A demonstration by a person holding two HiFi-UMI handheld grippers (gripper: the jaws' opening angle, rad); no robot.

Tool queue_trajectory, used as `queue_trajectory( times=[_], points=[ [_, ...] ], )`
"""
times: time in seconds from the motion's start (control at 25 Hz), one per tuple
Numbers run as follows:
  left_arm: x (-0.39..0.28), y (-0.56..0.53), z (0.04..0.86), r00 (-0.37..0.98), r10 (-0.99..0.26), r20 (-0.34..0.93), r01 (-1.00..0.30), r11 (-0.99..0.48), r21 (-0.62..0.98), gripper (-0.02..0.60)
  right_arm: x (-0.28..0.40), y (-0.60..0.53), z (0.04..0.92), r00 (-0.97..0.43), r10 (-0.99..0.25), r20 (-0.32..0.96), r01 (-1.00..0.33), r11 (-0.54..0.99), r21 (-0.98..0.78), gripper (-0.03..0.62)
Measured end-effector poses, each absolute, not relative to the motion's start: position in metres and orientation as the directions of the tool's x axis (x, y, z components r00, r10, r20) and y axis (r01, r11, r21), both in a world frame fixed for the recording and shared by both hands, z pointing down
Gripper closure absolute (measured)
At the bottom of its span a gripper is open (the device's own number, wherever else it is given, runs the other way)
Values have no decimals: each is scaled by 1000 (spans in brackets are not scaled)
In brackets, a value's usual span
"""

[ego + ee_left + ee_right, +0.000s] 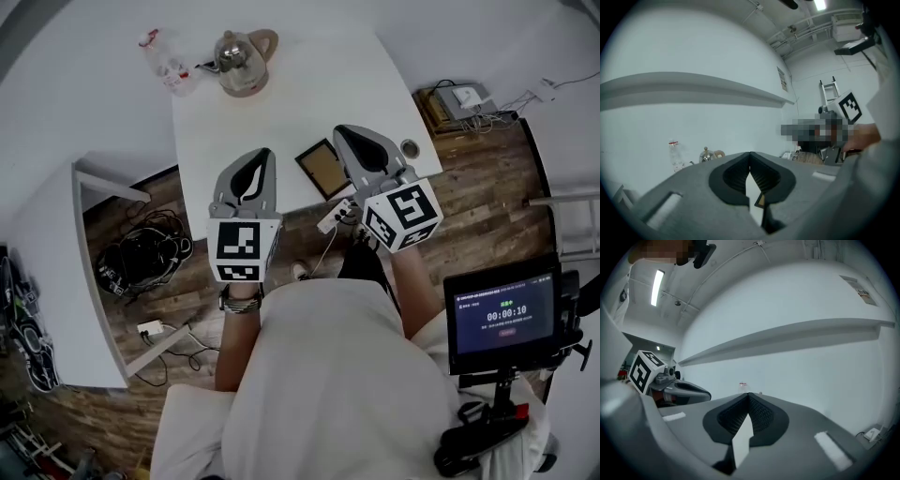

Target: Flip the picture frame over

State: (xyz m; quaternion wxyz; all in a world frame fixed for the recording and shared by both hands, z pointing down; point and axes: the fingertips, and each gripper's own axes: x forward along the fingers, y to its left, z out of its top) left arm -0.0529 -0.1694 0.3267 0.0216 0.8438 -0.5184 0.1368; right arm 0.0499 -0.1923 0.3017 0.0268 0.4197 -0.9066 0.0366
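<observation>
Hovering, your left gripper (261, 157) and right gripper (343, 133) are shut, empty; the dark-rimmed brown picture frame (324, 169) lies flat, face unclear.

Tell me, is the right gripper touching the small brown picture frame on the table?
Apart. The right gripper view shows the right gripper shut on nothing, aimed at the wall, the small brown picture frame nowhere near.

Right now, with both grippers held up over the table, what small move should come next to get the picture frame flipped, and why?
Probably lower the right gripper toward the picture frame, opening it on the way. Both it and the left gripper are shut and empty, raised off the table. The frame lies flat near the front edge, untouched, closer to the right one.
</observation>
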Motion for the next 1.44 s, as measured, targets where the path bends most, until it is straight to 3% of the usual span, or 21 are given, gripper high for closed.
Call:
queue_trajectory(
  times=[0.68,1.2,1.44],
  points=[
    [-72,-183,254,431,-896,110,-876,-444,-189,578,58,-202,234,-580,-814,37,-814,580,-8,592],
    [-56,-155,241,446,-891,81,-870,-453,-197,578,69,-172,222,-567,-823,38,-823,568,9,592],
    [-67,-206,270,450,-887,102,-867,-462,-187,578,56,-224,247,-562,-826,40,-827,562,-12,592]
  ],
)
